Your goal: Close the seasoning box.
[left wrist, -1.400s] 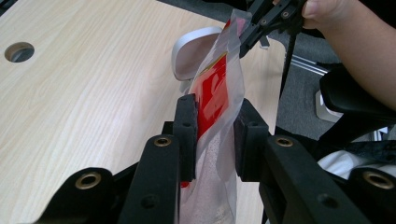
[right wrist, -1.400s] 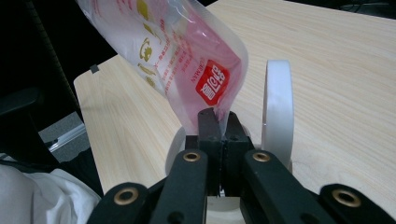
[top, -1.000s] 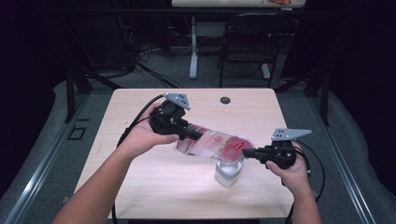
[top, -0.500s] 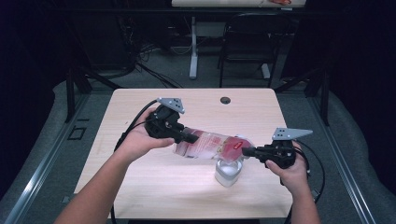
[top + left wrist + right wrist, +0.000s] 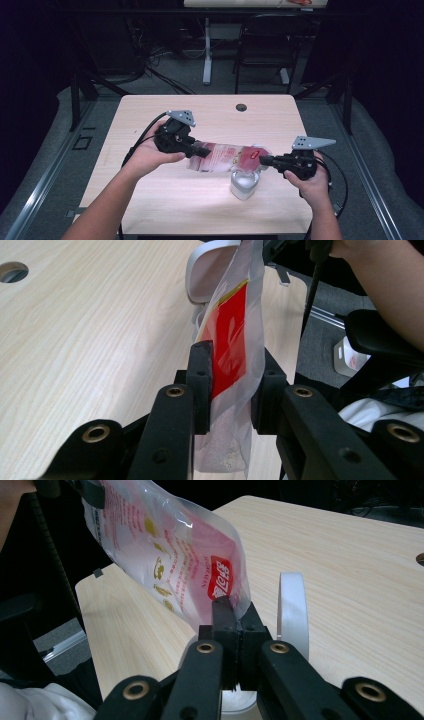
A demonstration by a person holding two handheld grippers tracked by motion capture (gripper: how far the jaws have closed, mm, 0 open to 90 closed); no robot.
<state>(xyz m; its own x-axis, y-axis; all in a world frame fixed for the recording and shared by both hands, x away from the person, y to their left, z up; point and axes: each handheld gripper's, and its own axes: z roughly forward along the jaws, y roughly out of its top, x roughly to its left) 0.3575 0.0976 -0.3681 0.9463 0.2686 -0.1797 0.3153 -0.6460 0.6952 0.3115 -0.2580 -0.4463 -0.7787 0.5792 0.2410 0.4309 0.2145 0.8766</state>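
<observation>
my left gripper (image 5: 204,150) is clamped on one end of the clear red-printed bag (image 5: 227,156), my right gripper (image 5: 264,160) pinches the other end, holding it stretched above the white bowl (image 5: 244,183) on the table (image 5: 150,200).

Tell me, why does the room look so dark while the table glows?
High view: light falls on the table, surroundings stay near black, and the bowl glares white. Left gripper view: the near jaws are soft, the bag sharper. Right gripper view: the bag's plastic shows glare.
</observation>
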